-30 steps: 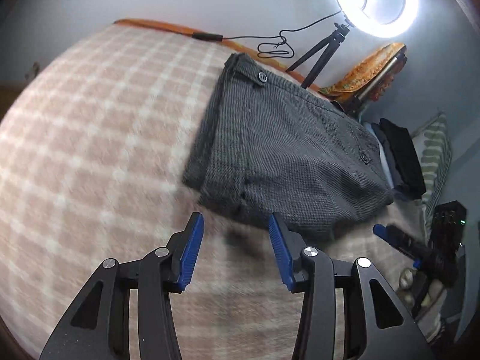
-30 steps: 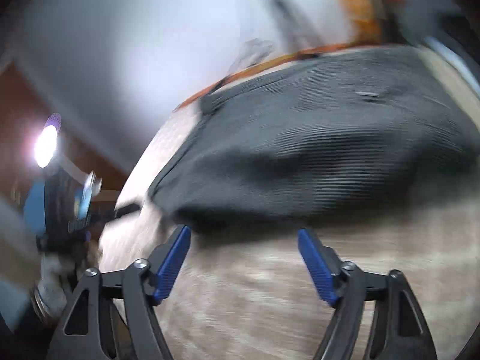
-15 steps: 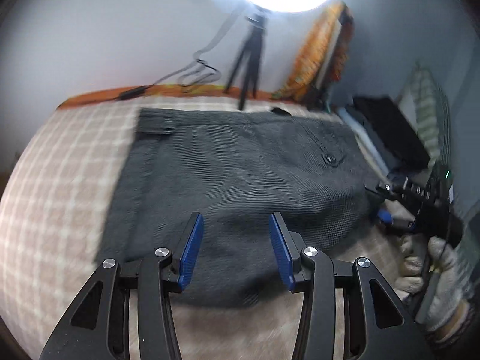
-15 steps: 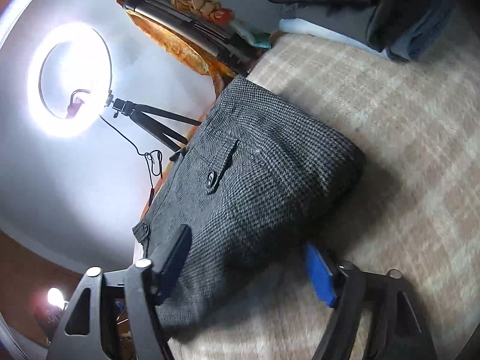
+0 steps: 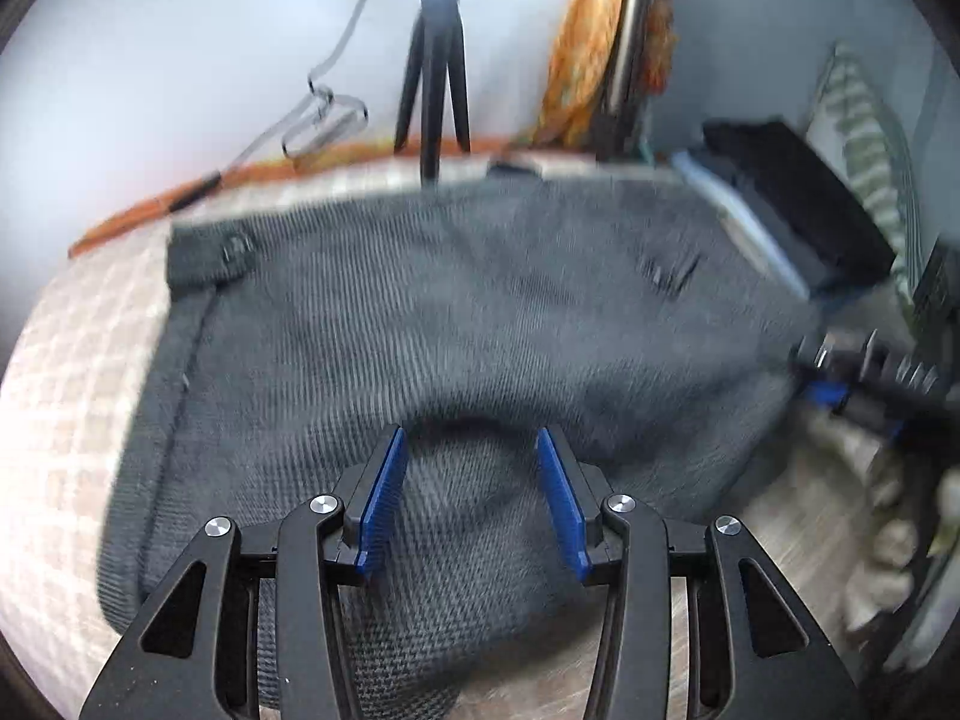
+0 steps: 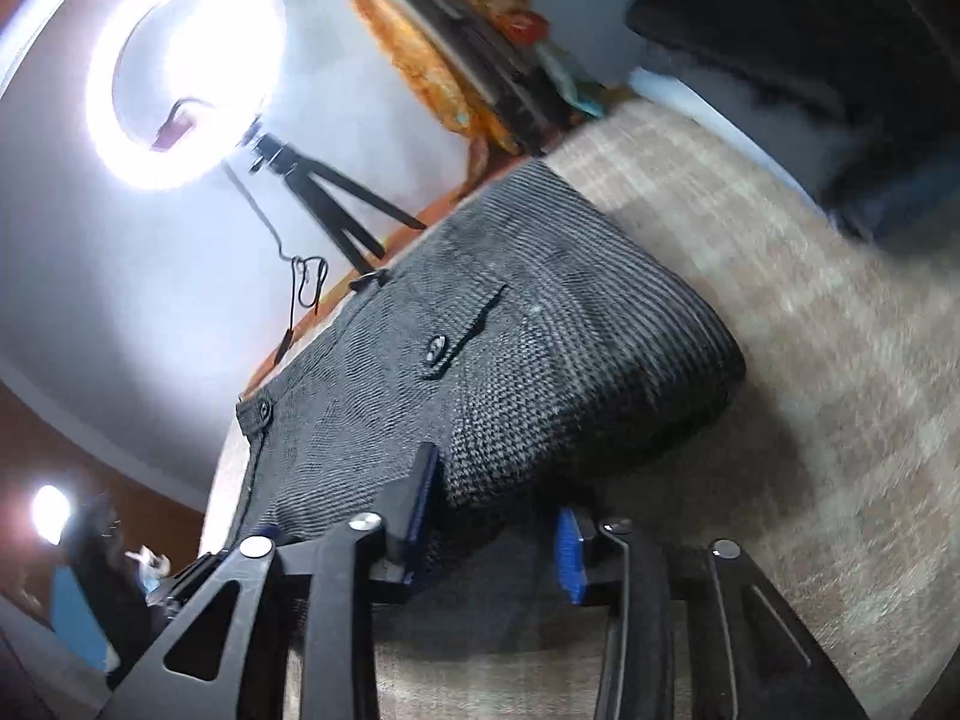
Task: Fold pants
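Grey woven pants (image 5: 480, 312), folded into a thick rectangle, lie on a beige checked bed cover (image 5: 66, 390). My left gripper (image 5: 471, 480) hovers over their near edge, jaws apart, with a hump of grey fabric between the blue pads. In the right wrist view the pants (image 6: 510, 372) show a buttoned pocket. My right gripper (image 6: 498, 516) straddles their near folded edge and its jaws are closing. One finger lies against the cloth, while a dark gap remains beside the other. The left wrist view shows the right gripper (image 5: 840, 384) at the pants' right edge.
A ring light (image 6: 180, 78) on a black tripod (image 5: 435, 78) stands behind the bed with a loose cable. An orange patterned item (image 5: 594, 42) leans on the wall. Folded dark clothes (image 5: 798, 198) and a striped pillow (image 5: 870, 150) lie to the right.
My left gripper moved from the bare checked cover onto the pants' near edge, its opening unchanged. My right gripper came in on the folded edge and its jaws narrowed around it.
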Action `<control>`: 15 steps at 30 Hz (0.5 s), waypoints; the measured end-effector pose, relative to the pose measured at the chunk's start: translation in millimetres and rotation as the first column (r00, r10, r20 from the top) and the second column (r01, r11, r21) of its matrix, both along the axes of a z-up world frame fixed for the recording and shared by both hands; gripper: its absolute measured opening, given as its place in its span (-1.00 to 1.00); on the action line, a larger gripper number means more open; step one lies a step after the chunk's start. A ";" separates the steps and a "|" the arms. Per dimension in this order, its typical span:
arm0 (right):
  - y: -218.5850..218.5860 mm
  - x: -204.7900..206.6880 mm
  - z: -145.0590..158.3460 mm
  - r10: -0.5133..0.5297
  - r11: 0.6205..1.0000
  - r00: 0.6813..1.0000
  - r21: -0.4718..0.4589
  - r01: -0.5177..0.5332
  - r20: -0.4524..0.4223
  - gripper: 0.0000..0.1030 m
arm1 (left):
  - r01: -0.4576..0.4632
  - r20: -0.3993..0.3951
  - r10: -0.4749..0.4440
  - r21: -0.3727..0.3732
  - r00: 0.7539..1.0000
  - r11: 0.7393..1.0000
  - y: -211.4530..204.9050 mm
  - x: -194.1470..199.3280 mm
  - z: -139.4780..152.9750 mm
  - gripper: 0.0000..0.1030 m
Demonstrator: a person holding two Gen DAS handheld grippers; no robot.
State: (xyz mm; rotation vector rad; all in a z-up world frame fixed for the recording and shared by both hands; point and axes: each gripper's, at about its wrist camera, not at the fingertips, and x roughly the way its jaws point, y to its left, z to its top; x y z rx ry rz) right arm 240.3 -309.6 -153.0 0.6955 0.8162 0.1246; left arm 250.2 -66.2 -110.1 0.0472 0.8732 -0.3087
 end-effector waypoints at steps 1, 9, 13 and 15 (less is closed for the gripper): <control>-3.2 -1.8 -4.0 -0.008 1.000 1.000 0.030 0.008 0.001 -0.17 | -0.010 0.022 0.009 0.008 1.000 1.000 -1.3 1.3 3.6 -0.15; -23.6 0.5 -17.1 -0.148 0.977 0.989 0.161 0.143 0.025 0.30 | -0.012 -0.032 0.015 0.095 0.999 0.995 -30.2 24.5 -30.9 -0.14; -25.7 10.7 -15.2 -0.160 0.977 0.987 0.150 0.154 0.023 -0.10 | -0.006 0.020 0.003 0.119 1.000 0.993 -31.9 16.6 -33.8 -0.14; -25.9 13.8 -13.1 -0.149 0.981 0.988 0.132 0.144 0.032 -0.35 | -0.007 0.018 0.005 0.107 1.000 0.994 -28.3 15.3 -33.2 -0.14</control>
